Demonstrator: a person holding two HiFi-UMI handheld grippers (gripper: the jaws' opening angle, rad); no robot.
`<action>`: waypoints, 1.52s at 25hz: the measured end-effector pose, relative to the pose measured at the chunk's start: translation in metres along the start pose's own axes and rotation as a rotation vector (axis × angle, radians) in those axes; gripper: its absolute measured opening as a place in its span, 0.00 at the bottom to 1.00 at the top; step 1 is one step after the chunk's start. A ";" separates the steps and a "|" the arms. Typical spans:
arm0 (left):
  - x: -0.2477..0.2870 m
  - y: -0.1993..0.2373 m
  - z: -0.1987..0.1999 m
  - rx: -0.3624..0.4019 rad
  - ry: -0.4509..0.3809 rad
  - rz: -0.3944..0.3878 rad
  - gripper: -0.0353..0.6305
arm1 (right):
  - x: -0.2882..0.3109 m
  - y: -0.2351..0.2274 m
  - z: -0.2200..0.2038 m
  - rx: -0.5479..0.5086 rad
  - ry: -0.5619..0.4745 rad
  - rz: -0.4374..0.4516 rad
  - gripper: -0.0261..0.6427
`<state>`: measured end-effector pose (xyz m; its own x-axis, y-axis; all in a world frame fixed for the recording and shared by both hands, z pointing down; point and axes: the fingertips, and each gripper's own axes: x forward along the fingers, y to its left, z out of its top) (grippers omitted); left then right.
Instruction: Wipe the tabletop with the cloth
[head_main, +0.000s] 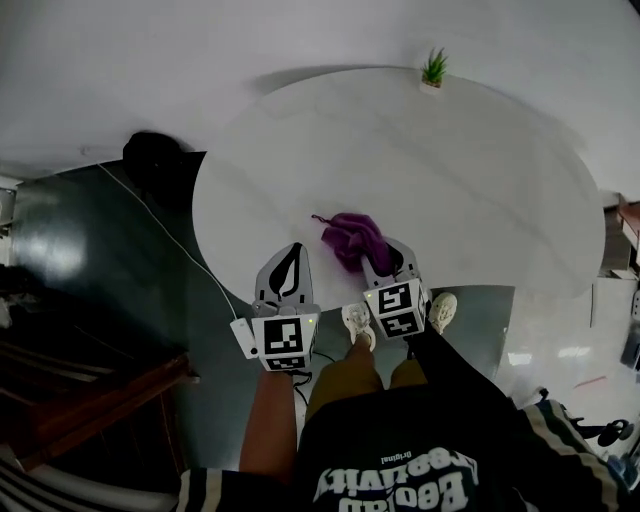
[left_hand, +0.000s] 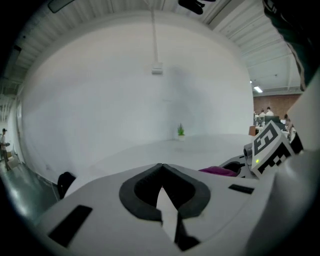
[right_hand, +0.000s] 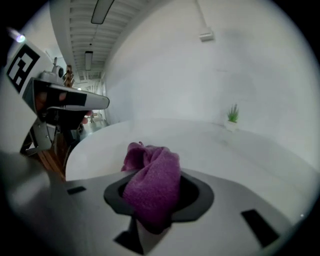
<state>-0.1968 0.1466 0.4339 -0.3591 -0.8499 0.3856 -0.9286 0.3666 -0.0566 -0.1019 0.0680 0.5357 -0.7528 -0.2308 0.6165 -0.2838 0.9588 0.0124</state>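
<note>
A purple cloth (head_main: 350, 237) lies bunched on the round white tabletop (head_main: 440, 170) near its front edge. My right gripper (head_main: 372, 256) is shut on the cloth's near end. In the right gripper view the cloth (right_hand: 152, 180) fills the gap between the jaws and hides the tips of the right gripper (right_hand: 154, 176). My left gripper (head_main: 292, 252) hovers at the table's front edge, just left of the cloth. Its jaws meet with nothing between them in the left gripper view, where the left gripper (left_hand: 162, 166) faces across the table. The cloth (left_hand: 220, 171) shows to its right.
A small potted plant (head_main: 434, 68) stands at the table's far edge. A black object (head_main: 153, 157) sits on the floor left of the table, with a white cable (head_main: 170, 240) running past it. Dark wooden furniture (head_main: 90, 400) stands at the lower left.
</note>
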 end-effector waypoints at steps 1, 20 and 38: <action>0.009 -0.015 0.006 -0.002 -0.005 -0.021 0.05 | -0.006 -0.019 -0.005 0.014 -0.001 -0.021 0.24; 0.163 -0.320 0.085 0.058 -0.015 -0.325 0.05 | -0.149 -0.348 -0.122 0.237 0.046 -0.368 0.24; 0.208 -0.615 0.108 0.164 -0.039 -0.652 0.05 | -0.355 -0.548 -0.285 0.456 0.072 -0.730 0.24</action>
<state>0.2896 -0.2967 0.4499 0.2798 -0.8921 0.3549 -0.9575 -0.2861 0.0358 0.4904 -0.3279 0.5344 -0.2543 -0.7374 0.6257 -0.9040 0.4112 0.1173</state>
